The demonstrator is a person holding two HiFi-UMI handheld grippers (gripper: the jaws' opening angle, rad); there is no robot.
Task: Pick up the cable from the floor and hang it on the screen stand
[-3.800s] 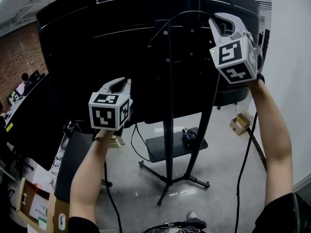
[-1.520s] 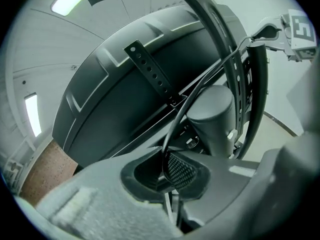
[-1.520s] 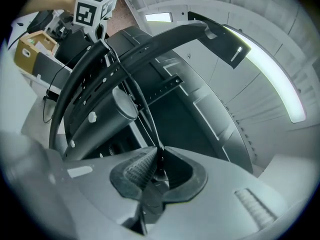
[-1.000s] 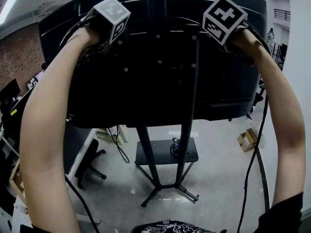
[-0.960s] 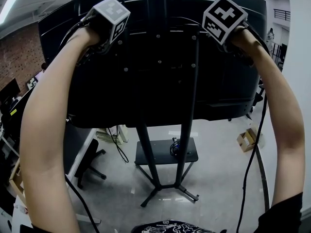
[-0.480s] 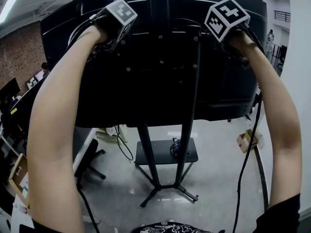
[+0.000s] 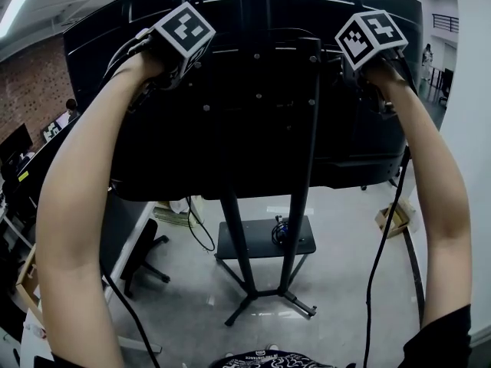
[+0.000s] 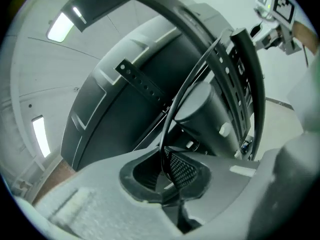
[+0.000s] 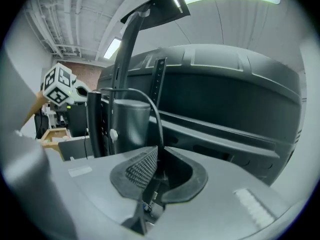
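Whereas a few seconds back the left gripper hung low, well apart from the screen, and only the right gripper was up at the stand, both are now raised to the screen's back, one on each side of the stand's uprights. Within the last second they have also dipped a little and rolled; the right one's cube now shows a different tilt than it did.

Each gripper's jaws are pressed together on the cable. In the left gripper view it leaves the pads and climbs to the perforated bracket. In the right gripper view it arcs up out of the pads and over towards the dark upright. So the cable is off the floor, strung between the two grippers across the top of the stand, high behind the screen.

That small sinking and rolling reads as laying the span down onto the stand, so the hanging looks close to done. Whether the cable already bears on the bracket or only passes just beside it cannot be told. If it is let go before it sits behind something, it could well slide off.
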